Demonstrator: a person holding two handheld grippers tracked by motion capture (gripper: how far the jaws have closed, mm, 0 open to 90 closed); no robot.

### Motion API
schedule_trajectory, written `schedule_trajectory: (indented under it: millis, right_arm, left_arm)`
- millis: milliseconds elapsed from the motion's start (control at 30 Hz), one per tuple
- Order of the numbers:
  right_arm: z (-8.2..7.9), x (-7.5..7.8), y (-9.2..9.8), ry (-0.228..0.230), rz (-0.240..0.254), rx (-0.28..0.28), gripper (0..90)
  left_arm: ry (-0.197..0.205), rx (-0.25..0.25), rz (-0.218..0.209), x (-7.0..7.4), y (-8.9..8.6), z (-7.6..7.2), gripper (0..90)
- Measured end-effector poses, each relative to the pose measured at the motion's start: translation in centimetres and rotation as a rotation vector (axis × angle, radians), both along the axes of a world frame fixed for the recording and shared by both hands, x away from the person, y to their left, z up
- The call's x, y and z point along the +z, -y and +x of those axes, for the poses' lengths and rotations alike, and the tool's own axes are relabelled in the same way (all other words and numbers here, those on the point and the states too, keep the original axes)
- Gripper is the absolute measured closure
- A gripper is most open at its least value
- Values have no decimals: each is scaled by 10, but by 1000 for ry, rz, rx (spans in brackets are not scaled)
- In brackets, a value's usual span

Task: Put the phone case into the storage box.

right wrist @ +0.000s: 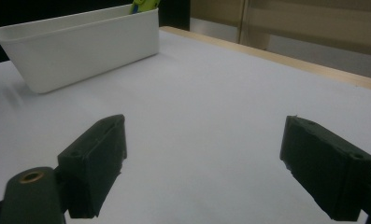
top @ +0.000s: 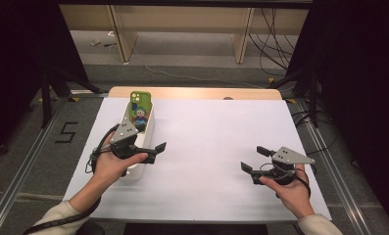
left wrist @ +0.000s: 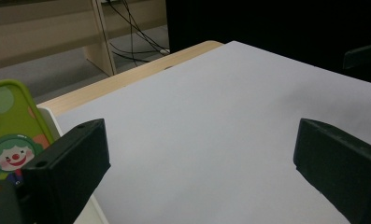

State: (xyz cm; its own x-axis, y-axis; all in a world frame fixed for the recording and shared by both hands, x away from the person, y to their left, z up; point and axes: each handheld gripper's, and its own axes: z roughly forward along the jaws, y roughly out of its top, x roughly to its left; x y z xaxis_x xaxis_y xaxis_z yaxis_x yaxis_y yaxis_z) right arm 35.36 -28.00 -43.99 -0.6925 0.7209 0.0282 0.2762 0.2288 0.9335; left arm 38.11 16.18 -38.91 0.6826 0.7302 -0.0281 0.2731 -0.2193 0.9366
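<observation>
With both the left gripper (top: 144, 148) and right gripper (top: 255, 159) wide apart and empty, the phone (top: 140, 111) standing in the tub (top: 149, 128) behind the left gripper suggests nothing remains.

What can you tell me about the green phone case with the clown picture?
The green phone case with the clown picture stands tilted in the far end of the long white plastic bin, leaning on its wall, top poking above the rim. It looks like glossy plastic, with a camera cutout at the top corner and a green-haired, red-nosed cartoon clown. The left tool hovers open nearby, not touching it.
</observation>
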Motion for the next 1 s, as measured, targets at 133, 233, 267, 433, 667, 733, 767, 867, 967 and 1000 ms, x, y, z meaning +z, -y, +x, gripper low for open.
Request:
schedule_trajectory:
  millis: [133,233,267,433,667,733,767,867,967,1000]
  right_arm:
    - [0,0,0,1,-1,2,158]
    - [0,0,0,0,0,1,158]
    - [0,0,0,0,-1,1,158]
    - [0,0,0,2,0,5,158]
    - [0,0,0,-1,-3,4,158]
    - [0,0,0,0,-1,5,158]
    - [0,0,0,-1,0,4,158]
    - [0,0,0,0,-1,5,158]
    - [0,0,0,0,0,4,158]
    - [0,0,0,0,0,4,158]
  left_arm:
    - [4,-5,1,-2,-2,-4,34]
    - [15,-9,6,-4,-4,-6,36]
    - [17,-7,6,-5,-4,-6,36]
    - [30,-11,16,-7,-6,-9,38]
    - [39,-24,16,-10,-7,-12,38]
    - [42,-26,15,-11,-8,-13,38]
    - [43,-27,14,-11,-8,-13,38]
    - [44,-28,7,-12,-9,-15,39]
    - [45,-27,5,-13,-10,-16,38]
    - [48,-25,4,-14,-11,-17,38]
